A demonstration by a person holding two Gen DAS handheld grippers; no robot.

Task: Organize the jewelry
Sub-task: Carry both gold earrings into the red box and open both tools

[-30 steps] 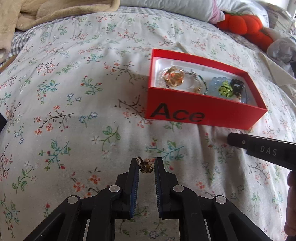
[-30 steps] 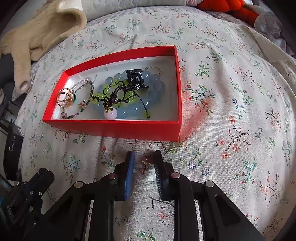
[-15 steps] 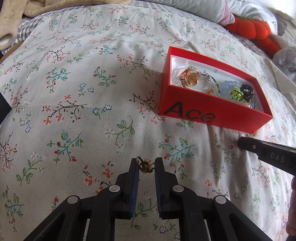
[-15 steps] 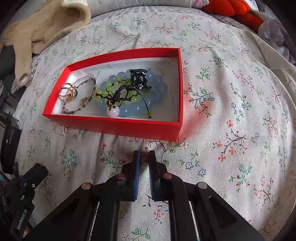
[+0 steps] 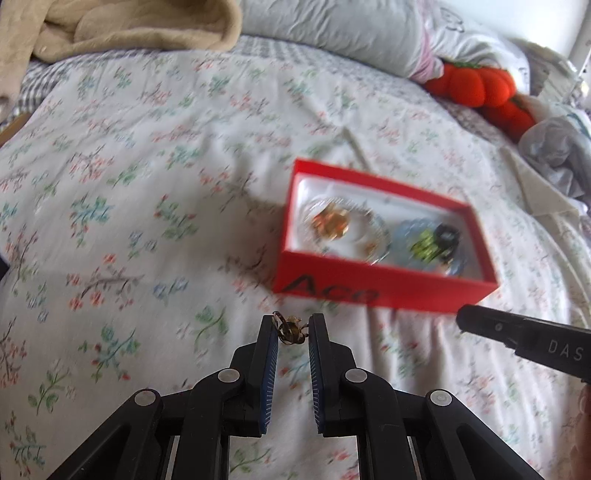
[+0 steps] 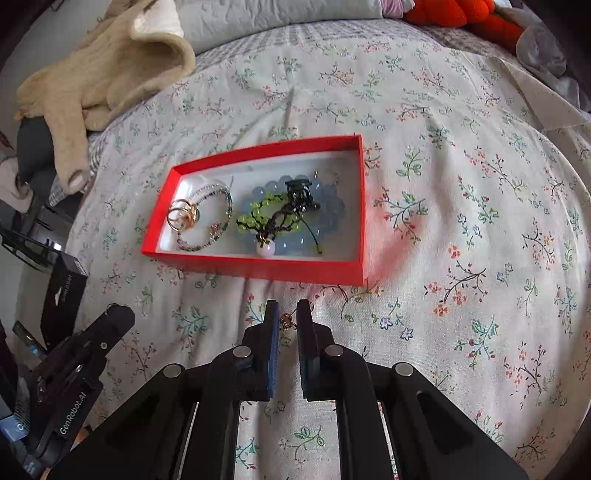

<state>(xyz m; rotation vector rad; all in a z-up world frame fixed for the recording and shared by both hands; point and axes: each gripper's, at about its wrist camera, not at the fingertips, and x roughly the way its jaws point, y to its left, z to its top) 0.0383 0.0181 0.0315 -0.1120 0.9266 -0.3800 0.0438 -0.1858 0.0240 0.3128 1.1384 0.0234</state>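
Observation:
A red box (image 6: pixel 258 266) (image 5: pixel 384 291) lies on the flowered bedspread and holds gold rings (image 6: pixel 183 218), a beaded bracelet (image 6: pixel 207 218), green and pale blue beads (image 6: pixel 280 221) and a black clip (image 6: pixel 301 194). My left gripper (image 5: pixel 291 325) is shut on a small gold earring (image 5: pixel 290 328), lifted above the bedspread, left and short of the box. My right gripper (image 6: pixel 284 314) is shut on a small gold earring (image 6: pixel 287 323), just before the box's near wall. The right gripper's tip also shows in the left wrist view (image 5: pixel 517 332).
A beige blanket (image 6: pixel 103 70) lies at the far left, grey pillows (image 5: pixel 332 33) at the back, an orange plush (image 5: pixel 476 85) at the far right. A black box (image 6: pixel 64 291) sits off the bed's left edge. The left gripper's body (image 6: pixel 74 376) shows low left.
My left gripper rose and drew back with its earring; the box looks smaller and blurred. My right gripper closed on its earring and lifted away from the box.

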